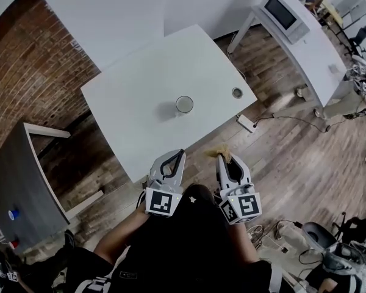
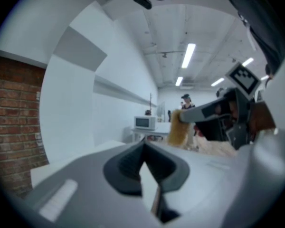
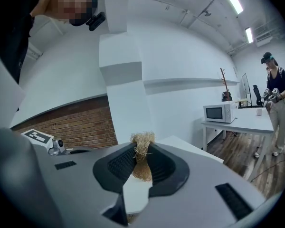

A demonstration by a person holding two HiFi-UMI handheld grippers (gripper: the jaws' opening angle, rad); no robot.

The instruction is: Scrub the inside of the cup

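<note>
Head view: a white table (image 1: 140, 96) is seen from above on a wooden floor (image 1: 293, 157), with a brick wall (image 1: 36, 66) to its left; a cup (image 1: 184, 104) stands upright near the table's middle, well apart from both grippers; a microwave (image 1: 282, 14) is set on a second table (image 1: 329, 54) further back. The left gripper (image 1: 177, 154) is held with jaws together, nothing between them; the right gripper (image 1: 224, 157) is clamped on a straw-coloured scrubber (image 3: 142, 158). The cup is shown by the head view alone; a person (image 3: 277, 103) beside the second table is shown plainly in the right gripper view; in the left gripper view the scrubber is seen from the side, sticking out past the right gripper's jaws.
</note>
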